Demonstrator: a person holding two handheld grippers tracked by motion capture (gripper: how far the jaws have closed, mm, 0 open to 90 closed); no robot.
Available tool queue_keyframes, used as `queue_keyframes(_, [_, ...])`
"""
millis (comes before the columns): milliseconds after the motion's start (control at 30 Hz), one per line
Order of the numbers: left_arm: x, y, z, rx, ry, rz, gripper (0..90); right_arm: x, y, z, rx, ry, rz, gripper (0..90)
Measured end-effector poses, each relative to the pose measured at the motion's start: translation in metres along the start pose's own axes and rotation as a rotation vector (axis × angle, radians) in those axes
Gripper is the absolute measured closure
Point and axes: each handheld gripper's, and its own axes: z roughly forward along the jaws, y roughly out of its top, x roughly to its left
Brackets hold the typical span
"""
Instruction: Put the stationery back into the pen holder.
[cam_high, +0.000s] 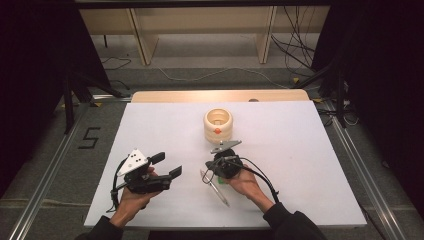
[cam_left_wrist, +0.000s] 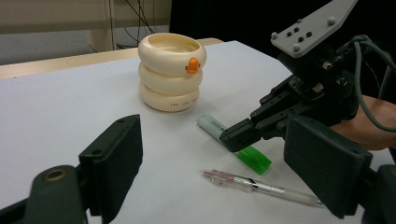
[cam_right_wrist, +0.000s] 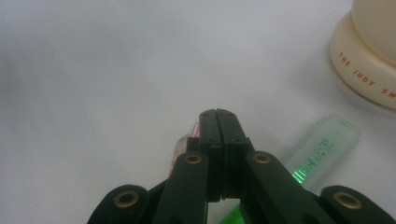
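In the high view, the left claw (cam_high: 168, 165) rests on the white tabletop (cam_high: 150, 125) at the near left, its jaws spread apart with nothing between them. The right claw (cam_high: 212, 170) points down at the tabletop just in front of the cream ringed cup (cam_high: 218, 125). A clear pen (cam_high: 216, 187) lies beside it, its long axis running from near the claw toward the near edge, slanting rightward.

In the left gripper view, the right claw (cam_left_wrist: 232, 135) comes in from the right with its tips pressed together, lying over a green highlighter (cam_left_wrist: 212, 127). The highlighter runs diagonally, its pale cap end toward the cup (cam_left_wrist: 171, 71) and its green body toward the viewer. The pen (cam_left_wrist: 259, 186) lies nearer, roughly crosswise, pink end to the left.

In the right gripper view, the right claw (cam_right_wrist: 217, 114) is clenched, jaws meeting with nothing gripped. The highlighter (cam_right_wrist: 322, 147) lies just right of it, pointing up toward the cup (cam_right_wrist: 369, 70); the pen's (cam_right_wrist: 184, 142) pink end peeks out on the left.
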Motion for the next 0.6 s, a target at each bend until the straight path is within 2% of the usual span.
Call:
queue_keyframes(367, [0.0, 0.0, 0.0, 0.002, -0.001, 0.0, 19.3, 0.007, -0.004, 0.019, 0.069, -0.014, -0.023, 90.0])
queue_keyframes(600, [0.0, 0.0, 0.0, 0.001, -0.002, 0.0, 19.3, 0.006, -0.004, 0.023, 0.081, -0.017, -0.013, 90.0])
